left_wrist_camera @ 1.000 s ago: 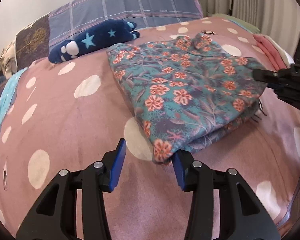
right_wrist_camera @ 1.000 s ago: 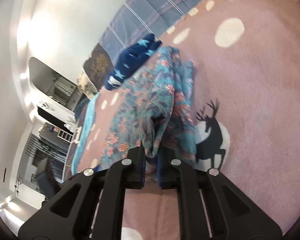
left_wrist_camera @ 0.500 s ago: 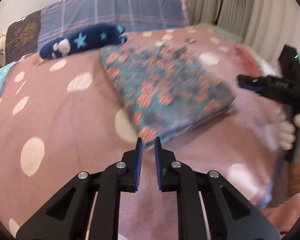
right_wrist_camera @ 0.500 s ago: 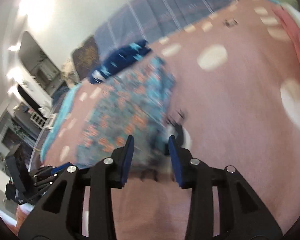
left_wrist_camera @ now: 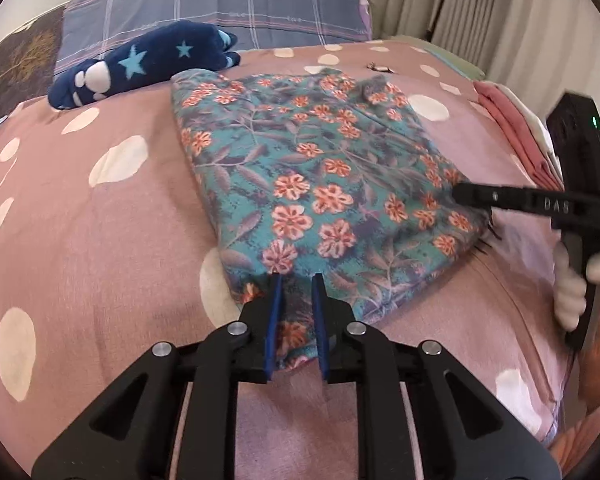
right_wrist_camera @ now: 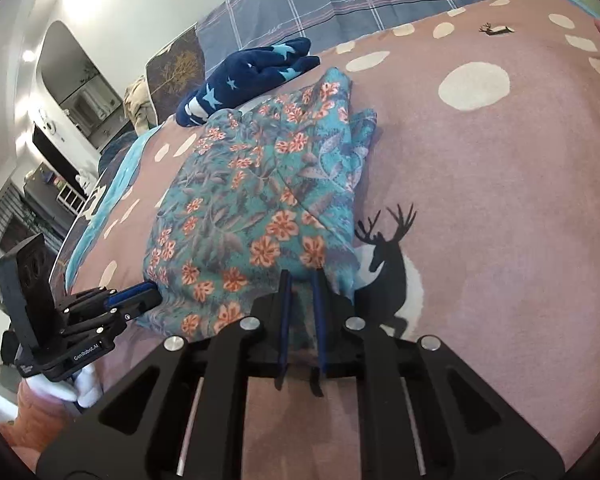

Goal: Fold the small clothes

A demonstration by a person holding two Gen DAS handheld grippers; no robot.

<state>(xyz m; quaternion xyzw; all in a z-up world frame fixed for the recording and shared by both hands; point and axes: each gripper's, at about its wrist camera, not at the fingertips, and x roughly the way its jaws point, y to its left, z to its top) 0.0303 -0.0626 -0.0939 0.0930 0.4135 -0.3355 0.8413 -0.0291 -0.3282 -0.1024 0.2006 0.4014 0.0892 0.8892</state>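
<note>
A folded floral garment (left_wrist_camera: 320,184) lies flat on a pink bedspread (left_wrist_camera: 100,240) dotted with cream circles, both handheld tools set at its near edge. The left tool (left_wrist_camera: 296,280) has its blue-padded fingers (left_wrist_camera: 275,320) drawn to a narrow gap with the garment's near corner between them; whether the pads actually press the cloth cannot be told. The right tool (right_wrist_camera: 301,278) likewise stands narrow, fingers (right_wrist_camera: 285,312) straddling the hem at the opposite near corner, just beside a black deer print (right_wrist_camera: 388,256) on the bedspread; its grip on the cloth is equally unclear. From the left tool's camera, the right tool (left_wrist_camera: 472,196) reaches in from the right, its tip at the garment's edge, held by a white-gloved hand (left_wrist_camera: 572,280). Beyond the garment, ahead of both tools, rests a navy star-patterned soft toy (left_wrist_camera: 140,64), with a plaid pillow (left_wrist_camera: 220,4) behind it. Folded pink cloth (left_wrist_camera: 512,128) sits to the far right.
</note>
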